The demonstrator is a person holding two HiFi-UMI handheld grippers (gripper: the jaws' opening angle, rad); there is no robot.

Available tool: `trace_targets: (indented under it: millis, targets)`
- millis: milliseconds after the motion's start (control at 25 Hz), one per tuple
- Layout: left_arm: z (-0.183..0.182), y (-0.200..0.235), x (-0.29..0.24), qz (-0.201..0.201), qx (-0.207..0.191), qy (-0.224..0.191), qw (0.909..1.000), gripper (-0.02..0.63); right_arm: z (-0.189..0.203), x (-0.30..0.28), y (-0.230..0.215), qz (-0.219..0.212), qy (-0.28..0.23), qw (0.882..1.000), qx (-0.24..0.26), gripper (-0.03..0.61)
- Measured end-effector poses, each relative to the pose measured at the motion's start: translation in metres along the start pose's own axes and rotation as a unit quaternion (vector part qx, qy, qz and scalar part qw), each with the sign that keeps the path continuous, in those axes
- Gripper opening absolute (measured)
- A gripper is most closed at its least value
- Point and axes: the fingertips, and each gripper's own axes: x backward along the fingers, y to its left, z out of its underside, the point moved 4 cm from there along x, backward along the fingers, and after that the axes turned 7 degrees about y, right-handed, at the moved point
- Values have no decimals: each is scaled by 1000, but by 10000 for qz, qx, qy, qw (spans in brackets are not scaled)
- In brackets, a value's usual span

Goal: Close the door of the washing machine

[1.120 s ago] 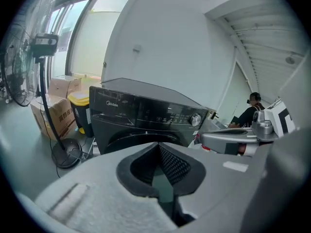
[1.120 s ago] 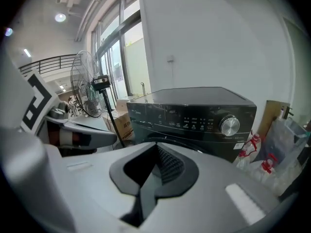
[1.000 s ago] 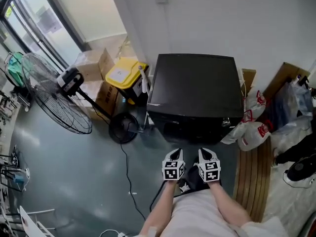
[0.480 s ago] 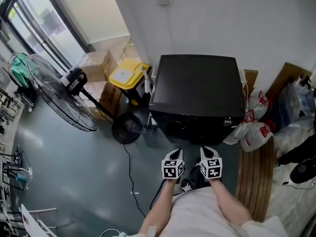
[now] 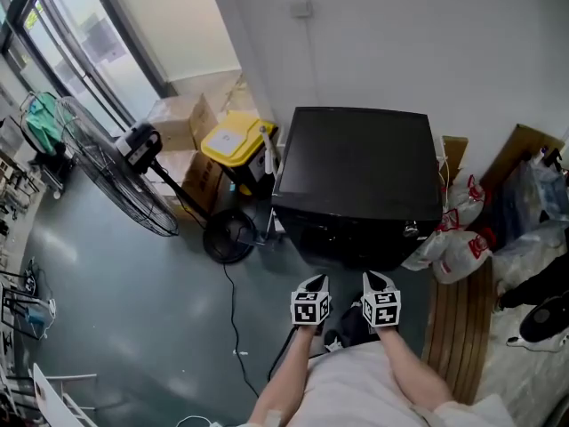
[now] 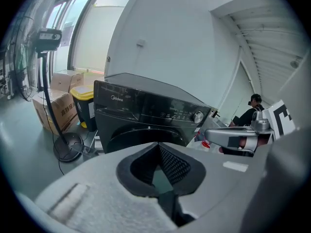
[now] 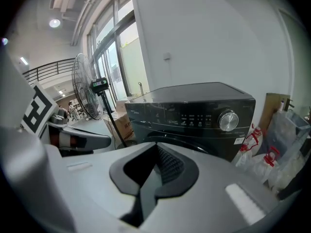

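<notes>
Left tongs [image 5: 313, 283], right tongs [image 5: 375, 281]: both pressed together, empty, side by side, angled down. Just ahead: washer [image 5: 356, 163], with front and door [image 6: 141, 137] facing tongs. Door round, no long axis. Step, judged: approach; door looks near flush, gap unclear. Next: push door till latched.

The left forearm [image 5: 286, 379] and right forearm [image 5: 411, 374] reach forward side by side, holding the left tongs [image 5: 316, 282] and right tongs [image 5: 373, 280] close together but apart, both tilted downward, jaws pressed together with nothing between them.
</notes>
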Motion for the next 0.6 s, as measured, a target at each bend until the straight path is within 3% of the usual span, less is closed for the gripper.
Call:
trace_targets:
  millis: [600]
  targets:
    - [12,-1,5,-23,-112,0,9999,3,14,4,0,-67,33,9999,-101,2]
